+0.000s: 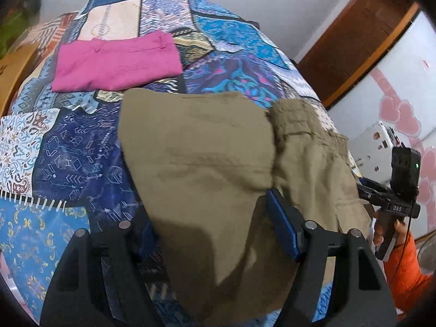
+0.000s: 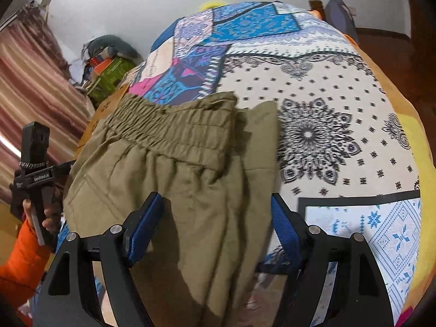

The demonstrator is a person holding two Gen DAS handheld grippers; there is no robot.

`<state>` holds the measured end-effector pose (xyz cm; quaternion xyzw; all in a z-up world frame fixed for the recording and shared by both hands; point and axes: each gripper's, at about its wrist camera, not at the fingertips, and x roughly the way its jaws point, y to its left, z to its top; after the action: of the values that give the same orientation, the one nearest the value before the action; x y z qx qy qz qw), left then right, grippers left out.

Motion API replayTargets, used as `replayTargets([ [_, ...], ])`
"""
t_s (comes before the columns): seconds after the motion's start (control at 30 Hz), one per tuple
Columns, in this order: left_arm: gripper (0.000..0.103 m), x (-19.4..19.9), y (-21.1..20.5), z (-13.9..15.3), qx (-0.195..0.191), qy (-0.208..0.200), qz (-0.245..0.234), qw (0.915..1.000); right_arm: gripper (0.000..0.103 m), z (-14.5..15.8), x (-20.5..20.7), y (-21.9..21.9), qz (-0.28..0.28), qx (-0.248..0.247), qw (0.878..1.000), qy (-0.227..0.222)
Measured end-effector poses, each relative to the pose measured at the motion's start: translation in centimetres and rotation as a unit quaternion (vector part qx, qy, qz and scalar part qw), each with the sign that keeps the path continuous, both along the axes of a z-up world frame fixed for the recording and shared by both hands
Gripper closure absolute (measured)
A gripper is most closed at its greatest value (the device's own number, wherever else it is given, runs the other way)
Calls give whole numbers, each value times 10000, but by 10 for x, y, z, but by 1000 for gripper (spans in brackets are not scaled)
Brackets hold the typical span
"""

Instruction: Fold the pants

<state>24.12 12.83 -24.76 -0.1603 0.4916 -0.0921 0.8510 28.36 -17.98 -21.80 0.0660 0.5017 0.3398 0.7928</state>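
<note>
**Both jaws stand wide over khaki pants on the bed**

The left gripper (image 1: 209,226) has its jaws spread wide, with a fold of the khaki pants (image 1: 196,147) lying between the blue pads (image 1: 283,229). The cloth drapes over the left pad; whether either pad presses on it cannot be told. The right gripper (image 2: 215,226) also has its jaws wide apart. Pant cloth runs between its two blue pads, touching or just beside the left one and clear of the right one.

The one pair of khaki pants (image 2: 174,169) lies on the bed, partly folded, its gathered elastic waistband (image 2: 174,125) turned up toward the far side in the right wrist view. Under it is one patchwork bedspread (image 1: 62,147) in blues, whites and purples.

One folded pink garment (image 1: 117,65) lies flat on the bedspread beyond the pants, apart from them. Each wrist view shows the other gripper held by a hand (image 1: 381,231) in an orange sleeve (image 1: 406,272).
</note>
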Motion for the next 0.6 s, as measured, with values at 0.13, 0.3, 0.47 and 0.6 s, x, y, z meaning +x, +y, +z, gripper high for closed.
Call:
replayTargets([
  [0.13, 31, -9, -8, 6, -56, -48, -153, 9999, 26, 1, -4, -1, 45, 18, 9999, 88],
  [0.3, 32, -3, -9, 0, -118, 26, -171, 9998, 27, -4, 2, 2, 88, 12, 9999, 125],
  [0.47, 68, 3, -14, 1, 313, -48, -40, 9995, 46, -1, 5, 7, 19, -40, 10000, -44],
  [0.6, 85, 3, -22, 7, 732, -79, -44, 9973, 73, 5, 4, 4, -62, -118, 9996, -252],
])
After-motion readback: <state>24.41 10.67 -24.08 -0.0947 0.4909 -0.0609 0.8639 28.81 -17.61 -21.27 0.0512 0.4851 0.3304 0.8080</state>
